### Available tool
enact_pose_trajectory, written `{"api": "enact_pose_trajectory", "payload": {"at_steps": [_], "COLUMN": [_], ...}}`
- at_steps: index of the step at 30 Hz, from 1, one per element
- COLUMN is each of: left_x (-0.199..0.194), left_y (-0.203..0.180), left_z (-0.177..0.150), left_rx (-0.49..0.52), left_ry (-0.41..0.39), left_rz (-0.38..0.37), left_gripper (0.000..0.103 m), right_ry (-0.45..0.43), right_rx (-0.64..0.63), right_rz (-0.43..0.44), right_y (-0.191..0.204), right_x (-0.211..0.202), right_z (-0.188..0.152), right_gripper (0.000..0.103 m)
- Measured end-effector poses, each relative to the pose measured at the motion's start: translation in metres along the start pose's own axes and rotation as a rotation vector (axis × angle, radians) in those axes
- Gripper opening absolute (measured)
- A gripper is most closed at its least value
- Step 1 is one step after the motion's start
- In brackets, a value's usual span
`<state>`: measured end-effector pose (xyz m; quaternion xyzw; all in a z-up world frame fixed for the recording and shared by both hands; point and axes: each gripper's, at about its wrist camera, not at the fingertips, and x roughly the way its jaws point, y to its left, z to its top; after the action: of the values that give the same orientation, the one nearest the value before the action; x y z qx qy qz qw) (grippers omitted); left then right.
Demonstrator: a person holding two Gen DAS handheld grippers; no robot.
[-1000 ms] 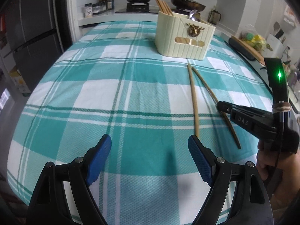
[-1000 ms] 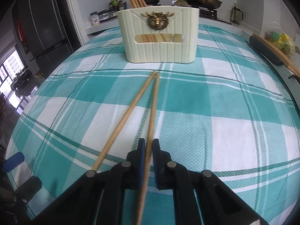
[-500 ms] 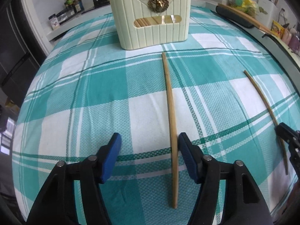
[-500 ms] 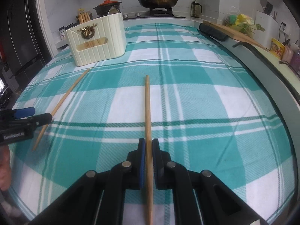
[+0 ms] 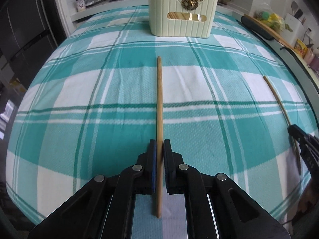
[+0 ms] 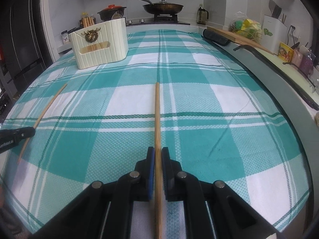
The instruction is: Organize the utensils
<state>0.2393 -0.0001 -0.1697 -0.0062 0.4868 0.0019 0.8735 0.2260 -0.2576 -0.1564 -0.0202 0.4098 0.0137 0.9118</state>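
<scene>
My left gripper (image 5: pixel 159 146) is shut on a wooden chopstick (image 5: pixel 159 99) that points away toward the cream utensil holder (image 5: pixel 182 14) at the table's far side. My right gripper (image 6: pixel 157 154) is shut on a second wooden chopstick (image 6: pixel 157 115). Each gripper also shows at the edge of the other's view: the right gripper (image 5: pixel 295 133) with its chopstick (image 5: pixel 279 103), the left gripper (image 6: pixel 30 132) with its chopstick (image 6: pixel 49 103). The holder (image 6: pixel 101 41) has several chopsticks and a spoon standing in it.
A teal and white checked cloth (image 5: pixel 79 99) covers the table. Behind it a stove carries a pan (image 6: pixel 162 7) and a red-lidded pot (image 6: pixel 112 11). A cutting board and dark roll (image 6: pixel 217 36) lie on the right counter. A dark fridge (image 5: pixel 22 29) stands at left.
My left gripper has moved over the loose chopstick and shut on it. My right gripper has carried its chopstick to the right, away from the other.
</scene>
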Motion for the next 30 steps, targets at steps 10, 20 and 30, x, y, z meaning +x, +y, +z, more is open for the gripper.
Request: {"api": "enact_pose_trajectory", "payload": {"at_steps": [10, 20, 30], "left_x": [-0.026, -0.023, -0.017], "left_y": [0.015, 0.023, 0.029], "left_z": [0.001, 0.001, -0.002], "left_rx": [-0.027, -0.064, -0.078], "left_ry": [-0.092, -0.093, -0.079], "left_rz": [-0.021, -0.034, -0.035], "left_gripper": [0.07, 0.07, 0.07], "right_ry": [-0.043, -0.047, -0.037], "right_rx": [0.005, -0.109, -0.153], "right_rz": [0.008, -0.096, -0.124], "right_y": [0.001, 0.017, 0.027], "right_x": [-0.013, -0.027, -0.023], "right_z": [-0.003, 0.003, 0.005], "right_gripper": [0.042, 0.043, 0.044]}}
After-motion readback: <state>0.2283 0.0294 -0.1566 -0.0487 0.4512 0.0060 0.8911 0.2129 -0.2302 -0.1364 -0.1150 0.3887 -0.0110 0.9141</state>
